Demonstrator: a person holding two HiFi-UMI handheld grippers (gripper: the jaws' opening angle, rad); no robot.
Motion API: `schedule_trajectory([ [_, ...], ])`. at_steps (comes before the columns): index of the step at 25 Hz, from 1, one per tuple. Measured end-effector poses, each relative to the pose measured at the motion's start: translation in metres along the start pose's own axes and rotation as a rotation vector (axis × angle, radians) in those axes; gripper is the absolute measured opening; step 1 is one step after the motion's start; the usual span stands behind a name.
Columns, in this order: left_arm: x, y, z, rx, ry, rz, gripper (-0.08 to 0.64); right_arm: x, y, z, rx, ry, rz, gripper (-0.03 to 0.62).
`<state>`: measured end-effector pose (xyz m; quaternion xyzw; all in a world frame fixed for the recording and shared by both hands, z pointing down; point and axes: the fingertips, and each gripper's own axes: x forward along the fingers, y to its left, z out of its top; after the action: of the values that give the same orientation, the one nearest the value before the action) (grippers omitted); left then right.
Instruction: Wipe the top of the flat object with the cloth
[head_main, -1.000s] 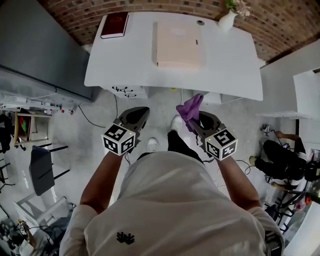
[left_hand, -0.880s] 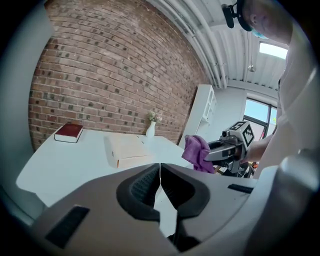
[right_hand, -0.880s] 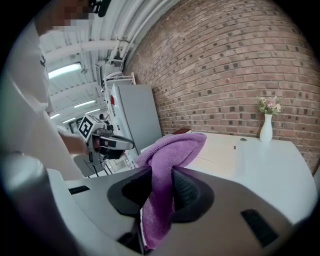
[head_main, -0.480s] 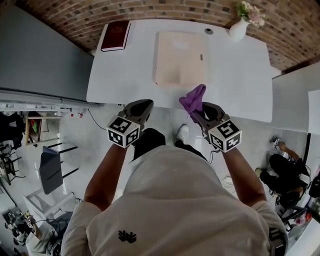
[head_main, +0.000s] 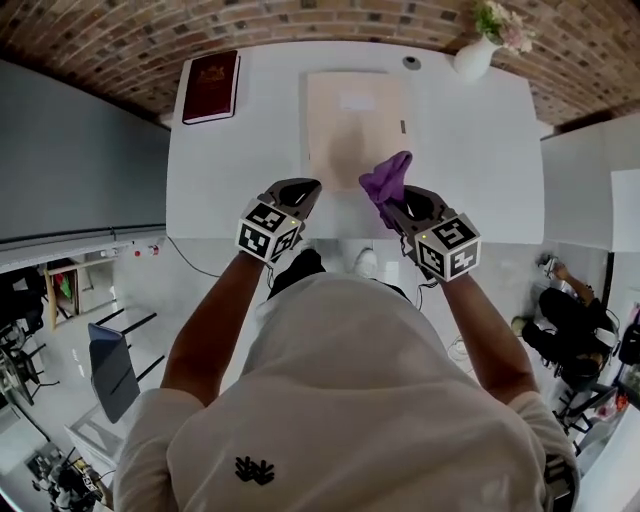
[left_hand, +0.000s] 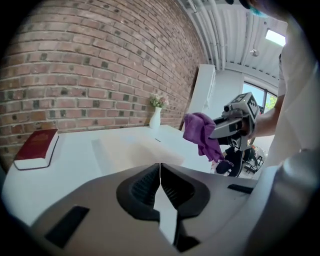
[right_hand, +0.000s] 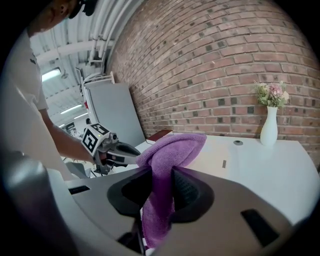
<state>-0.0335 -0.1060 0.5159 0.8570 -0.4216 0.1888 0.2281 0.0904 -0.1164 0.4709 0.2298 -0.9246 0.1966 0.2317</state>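
The right gripper pinches a purple cloth: its jaws are clamped on the middle of the fabric, with a bunched fold standing out ahead of them and a tail hanging below. The left gripper has its jaws pressed together on nothing and hangs over the near edge of the white table. The flat beige object lies flat on the table, just ahead of both grippers, between a red book at the far left corner and a vase at the far right.

The cloth sits in the air above the object's near edge, apparently not yet touching it. To wipe well, I judge that the right gripper should tip forward so the loose fold, not the hard jaw tips, meets the surface, then sweep in straight overlapping passes from one edge to the other. Light downward pressure looks wise, since the object seems thin and could slide on the smooth tabletop; the free left gripper could rest on a near corner to pin it. Passes toward the far right should stop short of the vase, which looks easy to topple
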Motion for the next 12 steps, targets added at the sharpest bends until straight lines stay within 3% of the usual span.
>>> schedule_trajectory([
  [6, 0.038, 0.031, -0.021, 0.112, 0.108, -0.133, 0.026, 0.075, -0.015, 0.019, 0.072, 0.028, -0.072, 0.117],
  [12, 0.058, 0.049, -0.042, 0.2, 0.173, -0.245, 0.026, 0.149, -0.008, 0.03, 0.116, 0.063, -0.09, 0.117],
])
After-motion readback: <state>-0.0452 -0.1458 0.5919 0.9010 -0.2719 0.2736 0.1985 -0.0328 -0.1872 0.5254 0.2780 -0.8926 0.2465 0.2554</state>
